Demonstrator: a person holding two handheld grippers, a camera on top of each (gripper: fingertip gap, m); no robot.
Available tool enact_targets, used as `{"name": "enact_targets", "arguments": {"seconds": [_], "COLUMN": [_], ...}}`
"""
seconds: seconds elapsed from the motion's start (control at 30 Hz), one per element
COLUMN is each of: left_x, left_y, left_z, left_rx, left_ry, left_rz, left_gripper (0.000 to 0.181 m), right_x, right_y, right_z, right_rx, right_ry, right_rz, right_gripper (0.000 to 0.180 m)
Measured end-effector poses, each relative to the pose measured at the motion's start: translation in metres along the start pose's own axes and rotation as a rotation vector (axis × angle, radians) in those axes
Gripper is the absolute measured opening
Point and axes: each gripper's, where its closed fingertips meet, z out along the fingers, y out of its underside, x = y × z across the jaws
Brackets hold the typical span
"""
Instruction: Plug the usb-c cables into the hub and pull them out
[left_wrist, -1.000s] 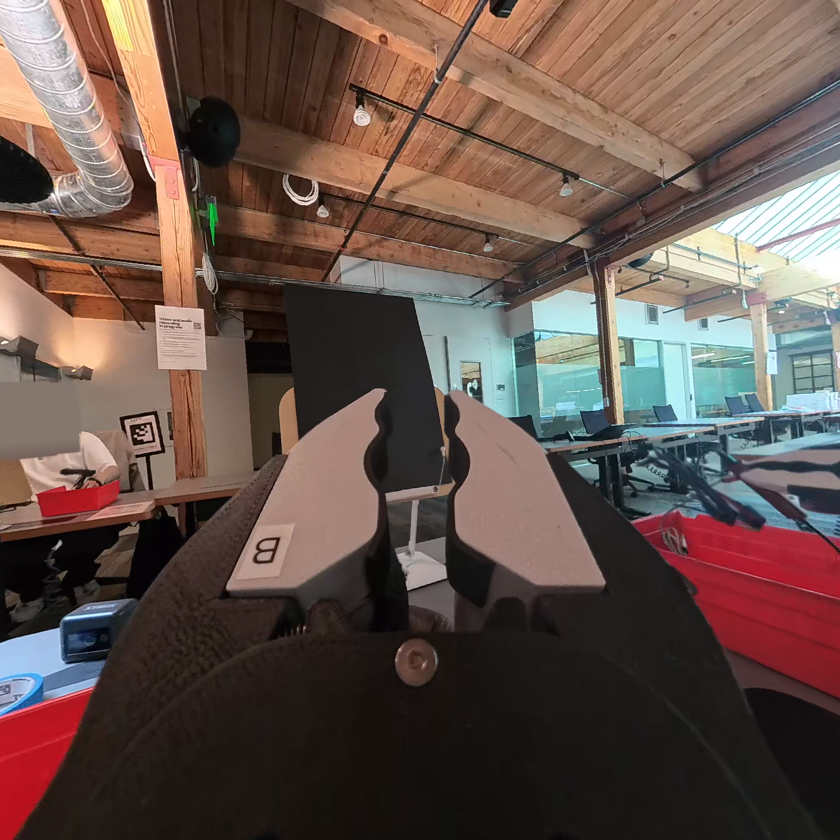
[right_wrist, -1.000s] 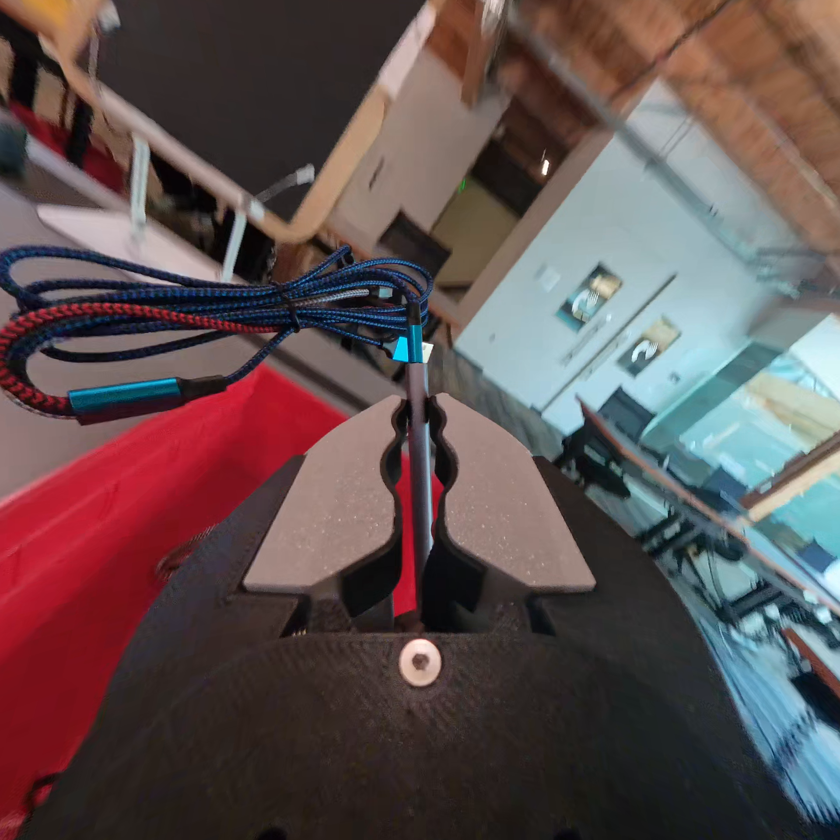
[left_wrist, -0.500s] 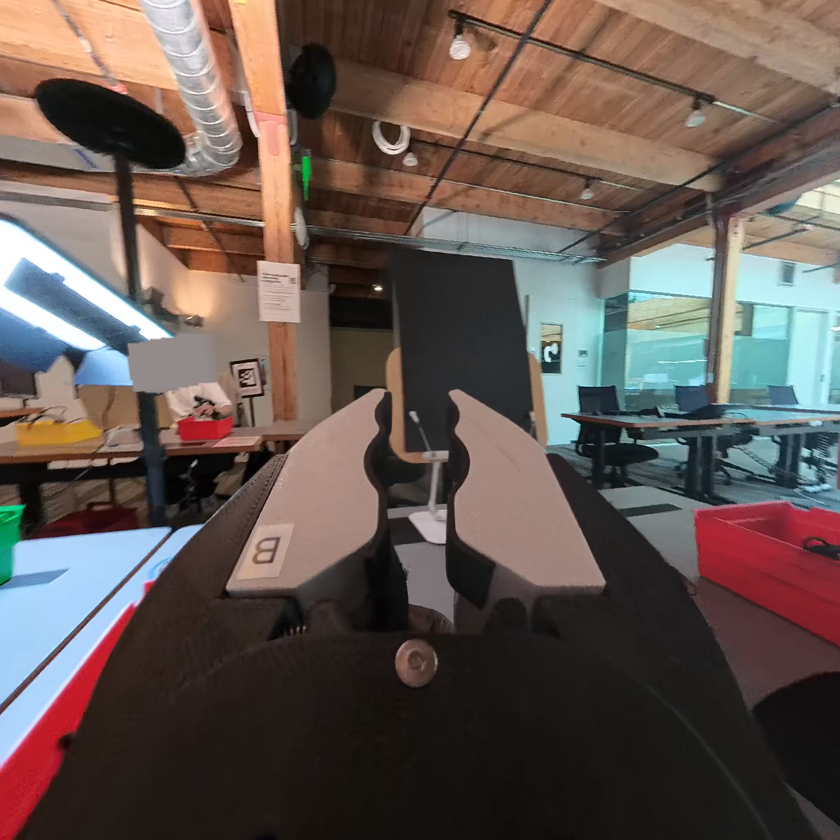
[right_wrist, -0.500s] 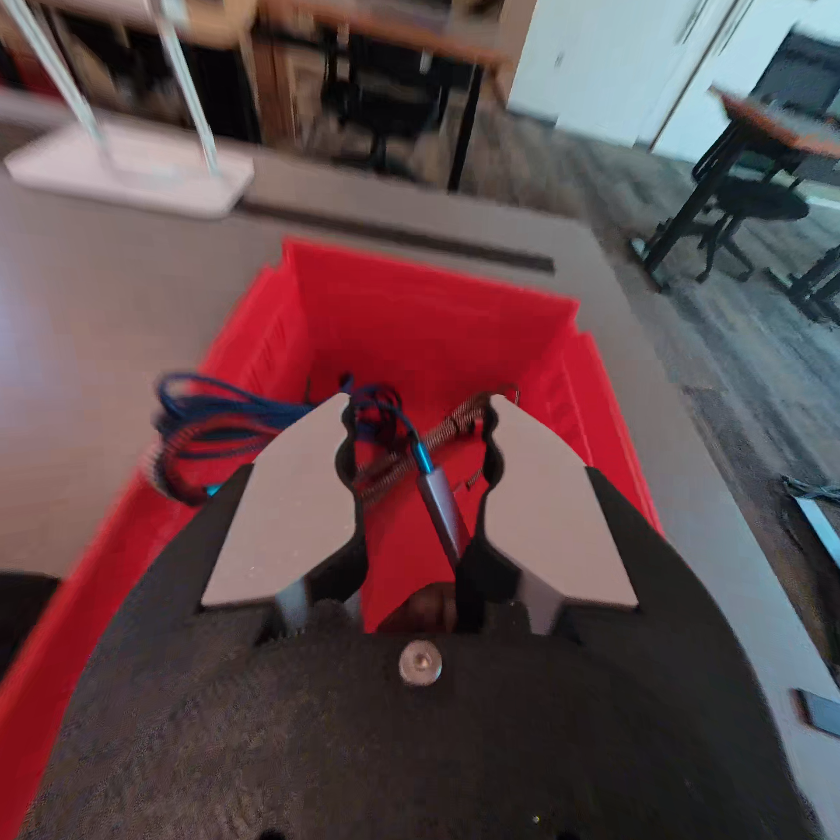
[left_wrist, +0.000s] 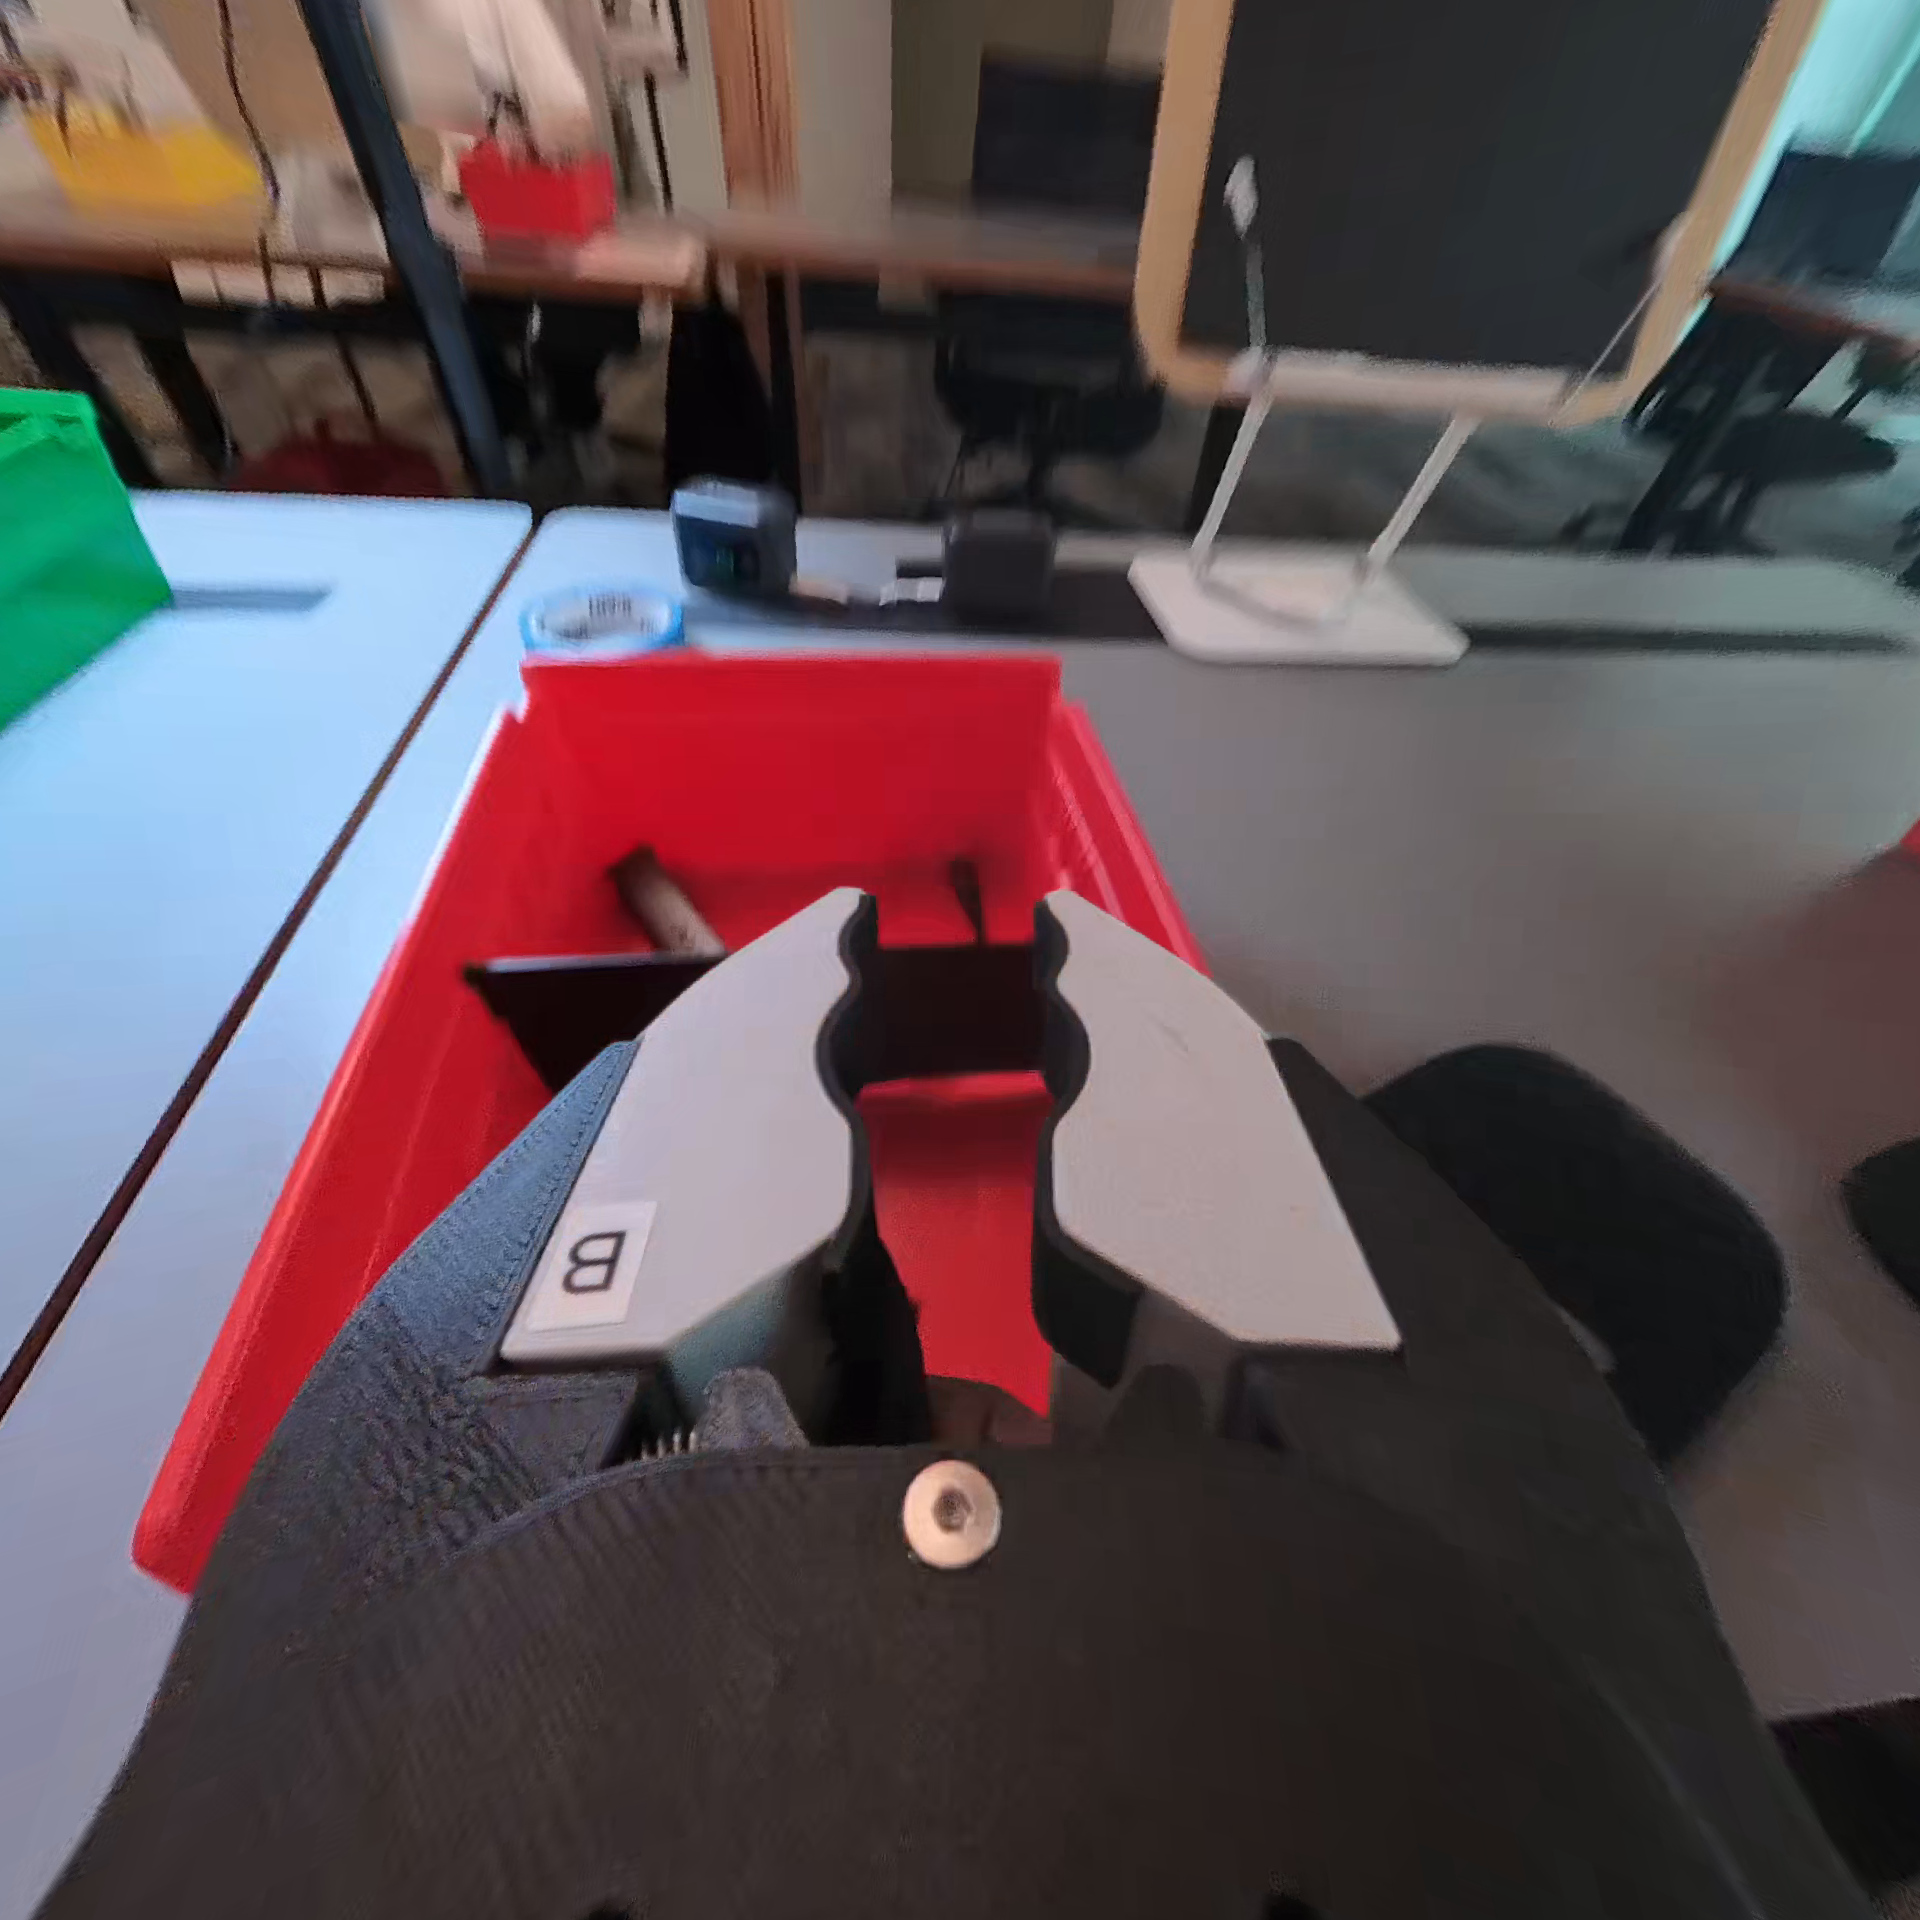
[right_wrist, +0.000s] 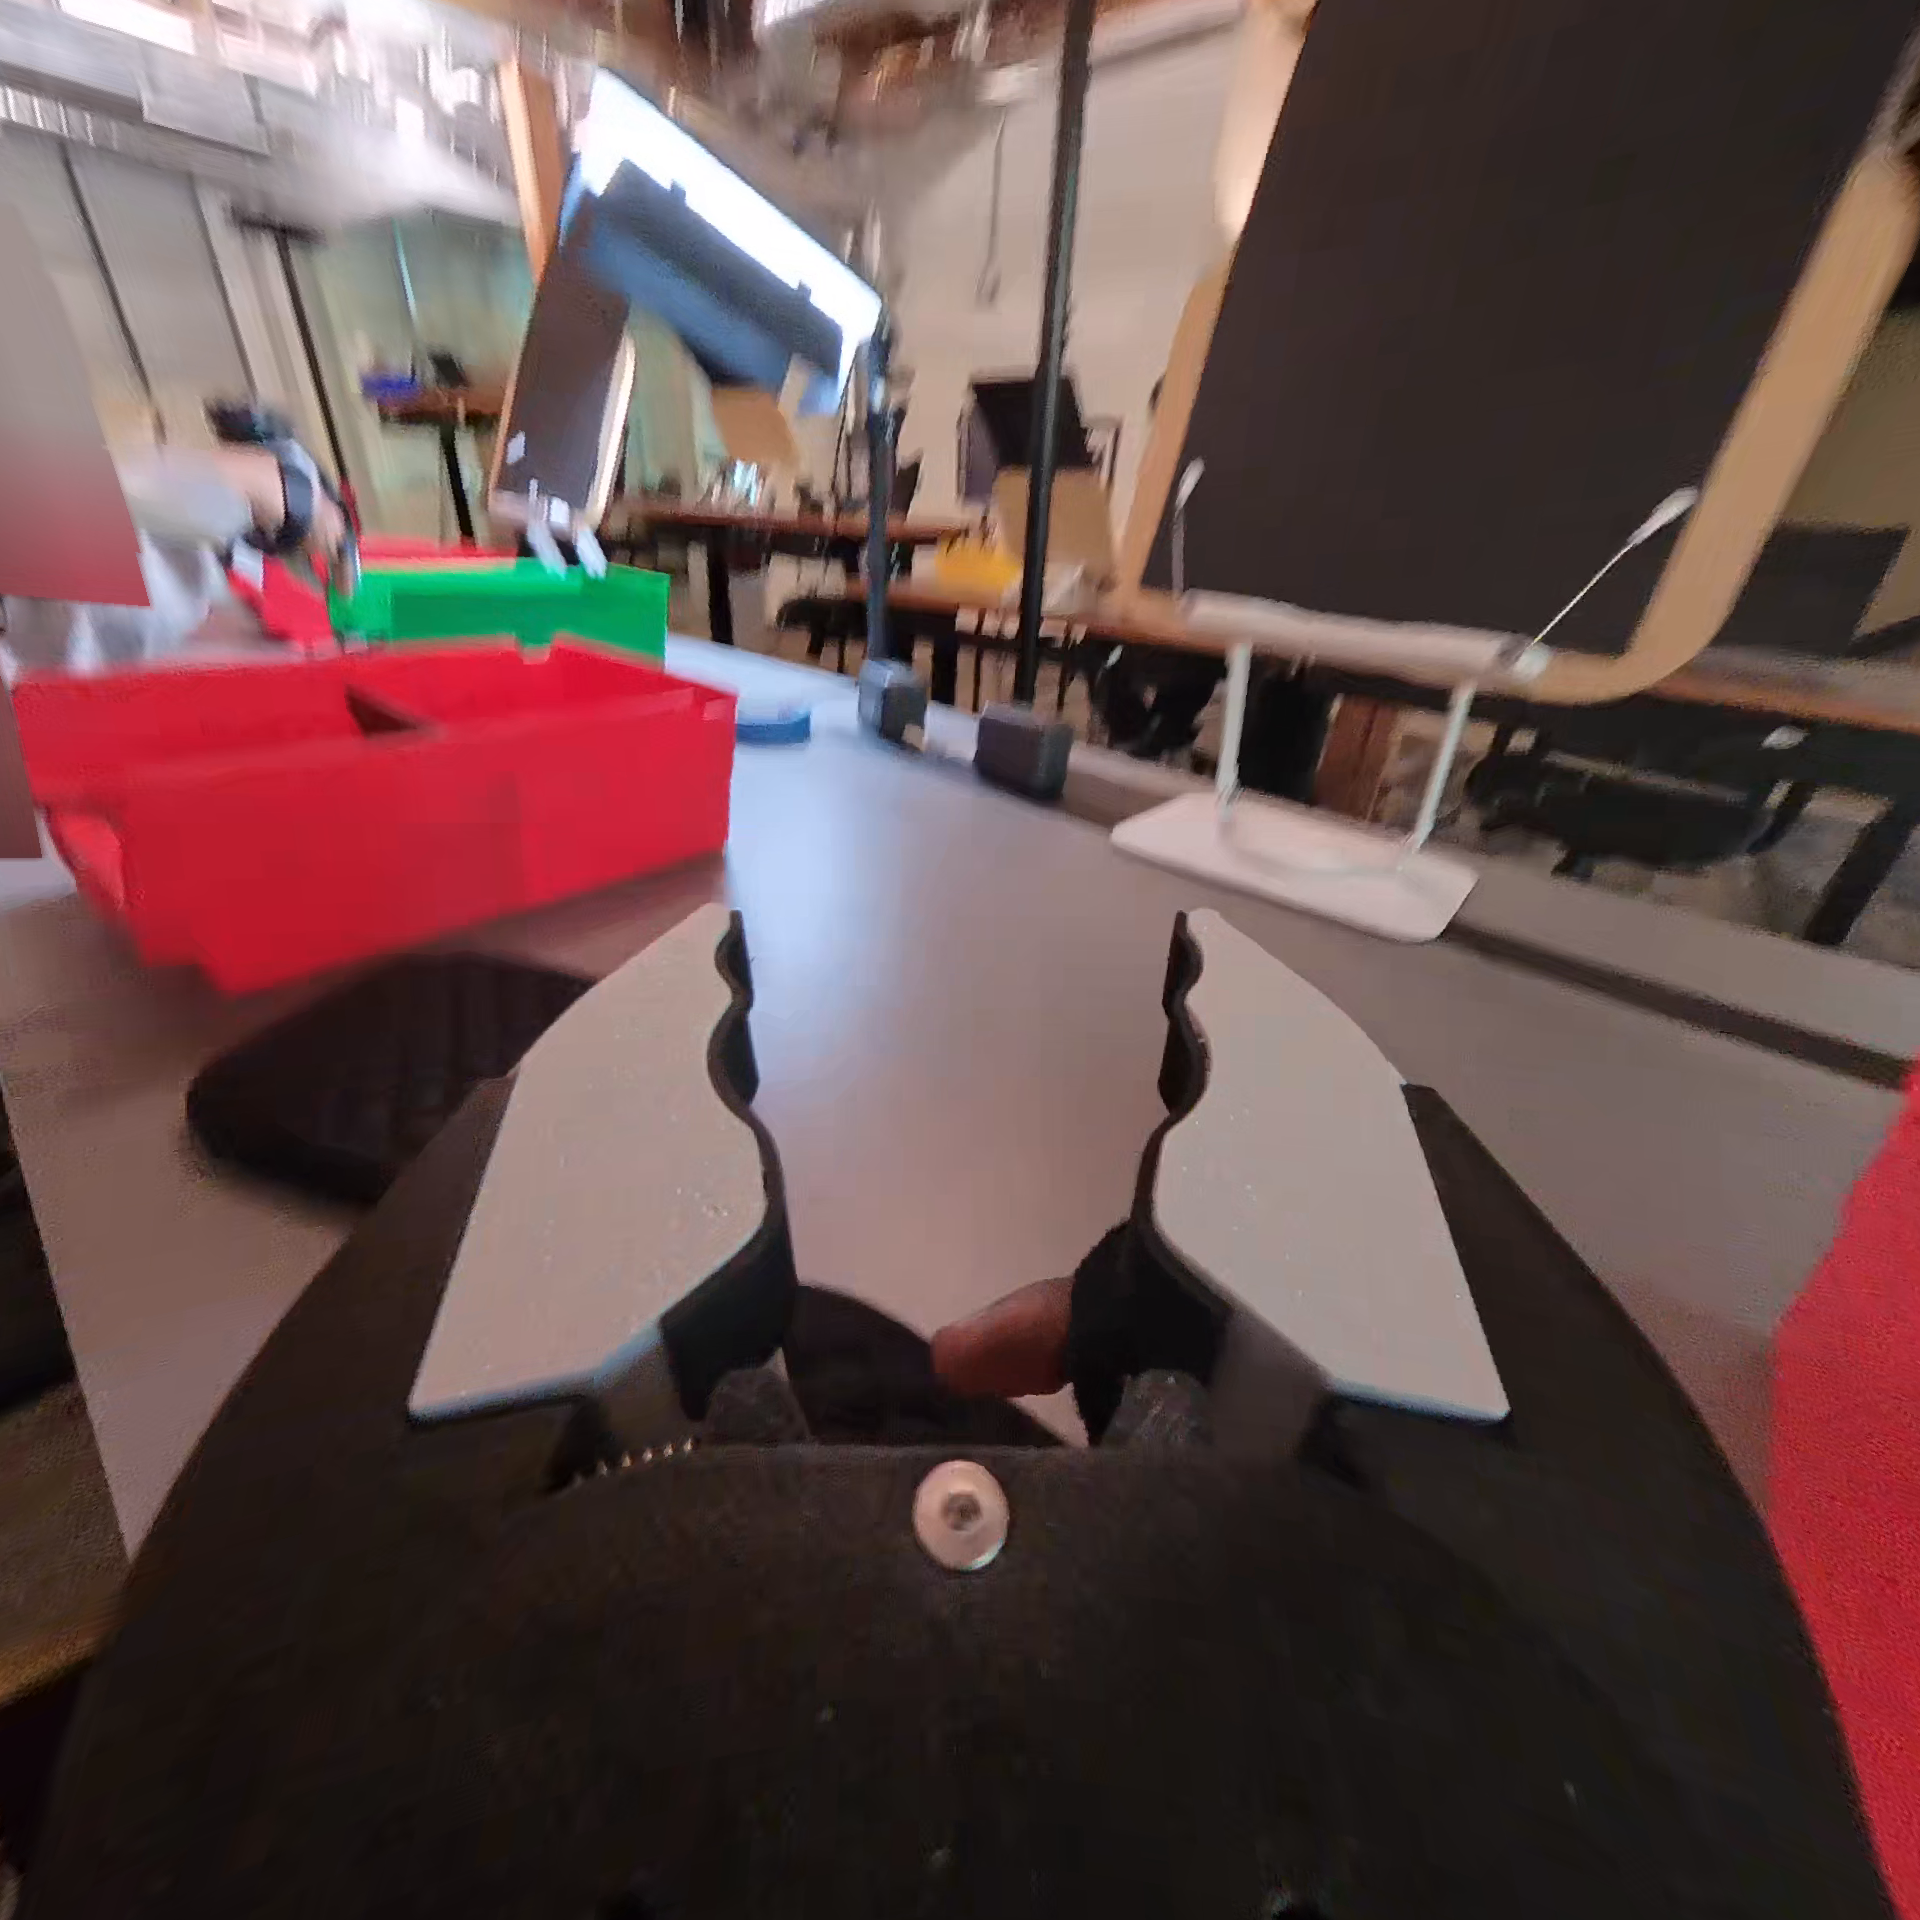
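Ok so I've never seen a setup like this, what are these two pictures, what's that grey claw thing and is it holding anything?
Each picture comes from a camera mounted on a hand-held gripper, looking forward along its two grey fingers. A person carries one gripper in each hand; there is no robot arm.

The left wrist view shows the left gripper tilted down over a red bin with a black divider. Its jaws are apart and nothing sits between them. Something dark lies in the bin's far compartment, too blurred to name.

The right wrist view shows the right gripper held low over the grey table, jaws wide apart and empty. The same red bin stands to its left, with a white stand carrying a dark panel ahead.
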Motion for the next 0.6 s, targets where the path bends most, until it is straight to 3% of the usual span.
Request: {"name": "enact_targets", "arguments": {"seconds": [0.13, 0.27, 0.4, 0.6], "left_x": [-0.010, -0.030, -0.066, -0.103], "left_y": [0.027, 0.009, 0.012, 0.072], "left_z": [0.028, 0.065, 0.109, 0.158], "left_rx": [-0.136, -0.237, -0.587, -0.971], "left_ry": [0.007, -0.008, -0.087, -0.222], "left_rz": [-0.047, 0.017, 0.082, 0.148], "left_gripper": [0.041, 0.042, 0.044, 0.042], "right_x": [-0.010, -0.005, 0.000, 0.005], "right_y": [0.040, 0.038, 0.033, 0.025], "right_z": [0.012, 0.011, 0.006, 0.000], "right_rx": [-0.107, -0.093, -0.039, 0.029], "right_ry": [-0.008, 0.016, 0.034, 0.053], "right_rz": [0.013, 0.027, 0.064, 0.090], "right_gripper": [0.072, 0.067, 0.064, 0.060]}}
